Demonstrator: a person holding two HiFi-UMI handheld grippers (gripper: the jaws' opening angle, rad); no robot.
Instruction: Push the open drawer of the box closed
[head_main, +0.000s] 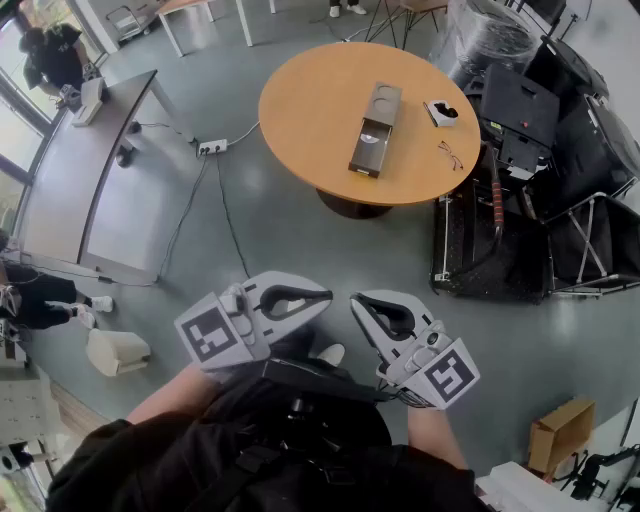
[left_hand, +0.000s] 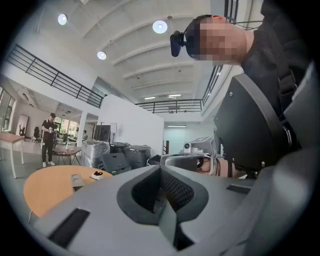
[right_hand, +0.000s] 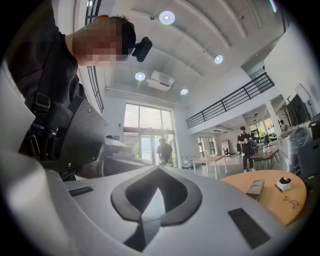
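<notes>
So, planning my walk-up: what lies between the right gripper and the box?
Head view: only grey floor and the round table's near edge lie between right gripper and box.

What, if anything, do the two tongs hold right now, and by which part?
Nothing. The left tongs and right tongs are both shut and empty; the box sits untouched on the round table.
</notes>
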